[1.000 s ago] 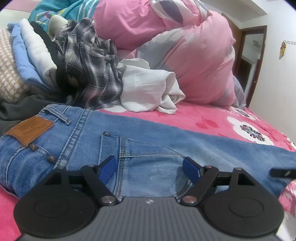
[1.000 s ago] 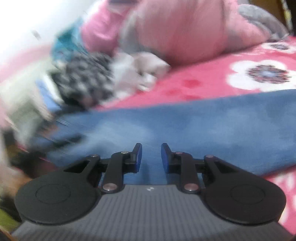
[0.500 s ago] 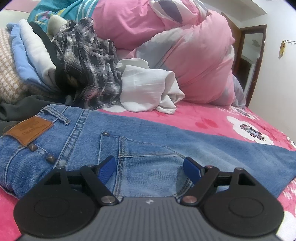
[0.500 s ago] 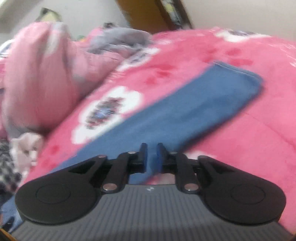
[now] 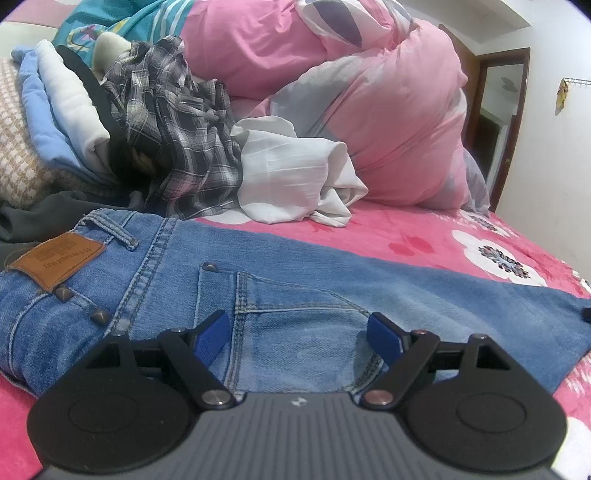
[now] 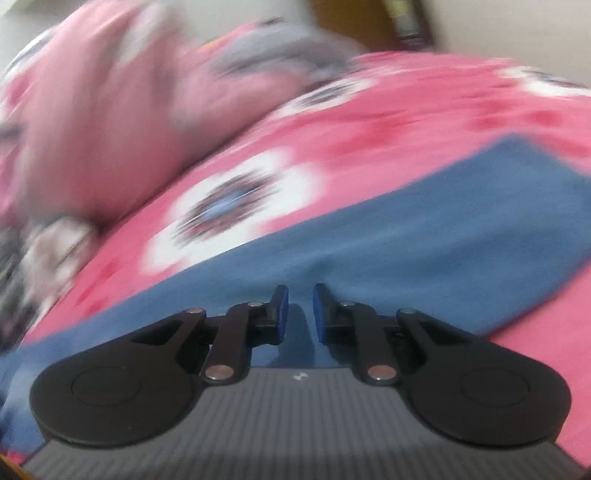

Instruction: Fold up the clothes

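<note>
Our right tool (image 6: 300, 308), jaws just narrowed and seemingly empty, has swung along the flat blue denim jeans (image 5: 295, 288) on the pink floral bed (image 5: 424, 240); left tool (image 5: 297, 332) stays spread over the pocket.

A bed (image 5: 424, 236) is covered by a bright pink blanket (image 5: 406, 254) printed with white flowers and darker pink blossoms. A large bundled duvet (image 5: 388, 122) in pink with grey patches is heaped at the far side of it, and a teal striped cover (image 5: 122, 26) is seen behind that. A white wall (image 5: 554, 166) stands to the right, where a dark wooden door frame (image 5: 517, 122) is set around a dim opening. A small yellowish item (image 5: 562, 95) is hung on the wall. The room is evenly lit.
</note>
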Tool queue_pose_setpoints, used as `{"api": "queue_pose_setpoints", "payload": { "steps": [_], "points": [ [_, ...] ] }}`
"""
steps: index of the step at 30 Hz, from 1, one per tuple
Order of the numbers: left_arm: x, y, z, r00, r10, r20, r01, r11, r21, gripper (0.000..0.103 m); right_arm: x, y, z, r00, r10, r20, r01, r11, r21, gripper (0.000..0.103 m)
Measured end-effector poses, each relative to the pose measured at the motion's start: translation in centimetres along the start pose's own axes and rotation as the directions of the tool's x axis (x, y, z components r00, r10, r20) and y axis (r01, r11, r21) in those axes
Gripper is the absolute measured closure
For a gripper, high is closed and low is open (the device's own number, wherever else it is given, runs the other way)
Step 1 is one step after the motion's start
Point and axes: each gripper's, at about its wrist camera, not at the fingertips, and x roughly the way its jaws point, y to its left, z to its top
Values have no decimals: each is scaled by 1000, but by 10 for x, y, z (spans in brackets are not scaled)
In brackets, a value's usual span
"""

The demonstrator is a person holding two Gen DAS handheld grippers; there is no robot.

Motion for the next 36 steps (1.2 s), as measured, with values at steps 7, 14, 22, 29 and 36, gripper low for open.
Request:
{"api": "queue_pose_setpoints", "payload": {
  "steps": [7,14,22,29,36],
  "points": [
    [0,0,0,1000,1,1,-1,1000,2,19,-38,-81,23,989,-56,140,19,968,250,84],
    [0,0,0,1000,1,2,-1,1000,3,19,2,4,11,985,168,-41,-167,986,13,83],
    [-1,0,0,1000,-2,4,2,1000,2,19,37,-94,64,998,63,17,-64,907,416,103],
    [-1,-1,0,1000,1,5,-1,1000,5,19,-18,-147,77,983,45,180,-141,810,569,77],
    [-1,-2,0,1000,4,4,-4,1000,9,18,7,-120,58,980,196,-34,-155,859,488,80]
  ]
}}
